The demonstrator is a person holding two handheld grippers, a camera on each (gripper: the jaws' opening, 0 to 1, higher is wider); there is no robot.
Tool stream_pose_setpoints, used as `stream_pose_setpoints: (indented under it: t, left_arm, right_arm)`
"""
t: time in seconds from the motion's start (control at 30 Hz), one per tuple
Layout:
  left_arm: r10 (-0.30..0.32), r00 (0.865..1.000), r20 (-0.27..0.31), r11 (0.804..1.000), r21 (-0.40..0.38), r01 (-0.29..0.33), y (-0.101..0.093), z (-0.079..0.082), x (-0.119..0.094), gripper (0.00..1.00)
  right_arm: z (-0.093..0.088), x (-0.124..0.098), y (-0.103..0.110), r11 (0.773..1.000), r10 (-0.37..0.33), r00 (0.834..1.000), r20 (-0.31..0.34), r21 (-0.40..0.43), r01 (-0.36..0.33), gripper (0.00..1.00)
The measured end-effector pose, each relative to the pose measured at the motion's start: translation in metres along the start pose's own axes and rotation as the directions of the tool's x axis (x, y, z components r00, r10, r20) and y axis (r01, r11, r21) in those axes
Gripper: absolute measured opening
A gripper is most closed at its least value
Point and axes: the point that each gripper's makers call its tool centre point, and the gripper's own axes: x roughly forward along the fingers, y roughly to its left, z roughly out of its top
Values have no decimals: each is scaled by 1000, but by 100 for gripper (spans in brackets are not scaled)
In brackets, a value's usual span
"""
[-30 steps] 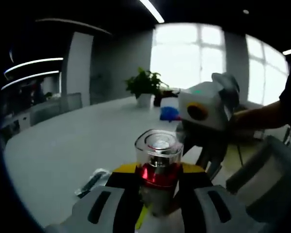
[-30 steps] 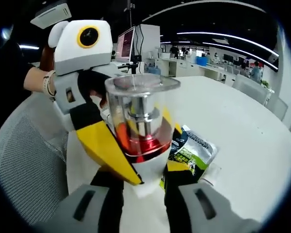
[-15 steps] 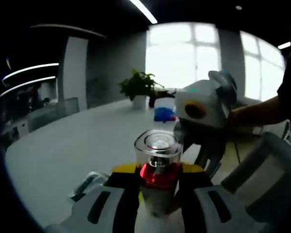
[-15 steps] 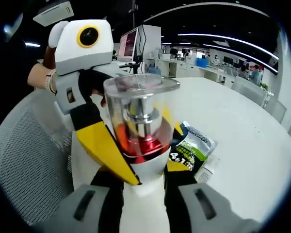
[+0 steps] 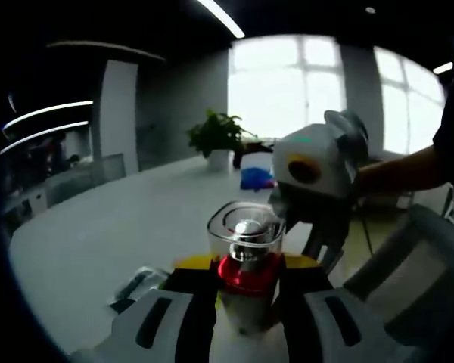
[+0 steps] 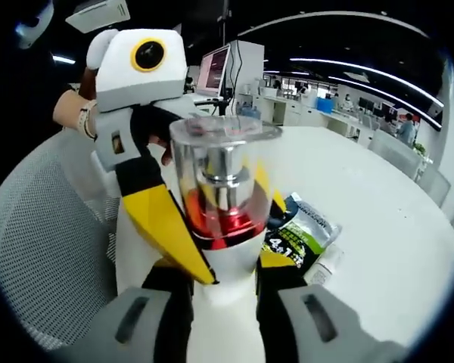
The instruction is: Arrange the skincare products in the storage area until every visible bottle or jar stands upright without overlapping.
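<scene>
Pump bottle upright, long axis vertical, lifted above the tabletop. Both the left gripper and right gripper are closed on its white body, from opposite sides; a sachet lies beyond the bottle.

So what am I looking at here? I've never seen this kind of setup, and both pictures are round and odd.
No robot here: a person holds a two-jaw gripper in each hand, and a fisheye camera rides on each, looking out along its jaws. In the left gripper view, the left gripper has its jaws against a pump bottle with a clear cap and red collar; the right gripper comes in from the right. The right gripper view shows the same bottle between the right gripper's jaws, with the left gripper across it. So both hold one bottle above a white table, where a green-and-black sachet lies.
</scene>
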Motion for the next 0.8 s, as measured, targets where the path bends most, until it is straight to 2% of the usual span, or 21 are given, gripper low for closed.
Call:
stream_pose_setpoints:
  t: [0.13, 0.3, 0.4, 0.67, 0.8]
  left_arm:
    - [-2, 1000, -4, 1000, -9, 2, 0, 1, 3, 28]
    - [13, 1000, -16, 1000, -6, -13, 0, 1, 5, 28]
    - [19, 1000, -17, 1000, -1, -19, 0, 0, 4, 28]
    - [3, 1000, -14, 1000, 29, -2, -2, 1, 5, 29]
    - [12, 999, -35, 998, 60, -10, -1, -2, 1, 38]
  right_arm:
    - [-1, -1, -2, 1000, 19, 999, 27, 8, -20, 31]
    - [0, -1, -1, 999, 47, 997, 58, -30, -45, 31]
    - [1, -1, 0, 996, 73, 996, 59, -47, -70, 30]
    - [0, -1, 2, 995, 82, 995, 52, -56, -79, 31]
    - [0, -1, 3, 995, 74, 995, 60, -65, -70, 31]
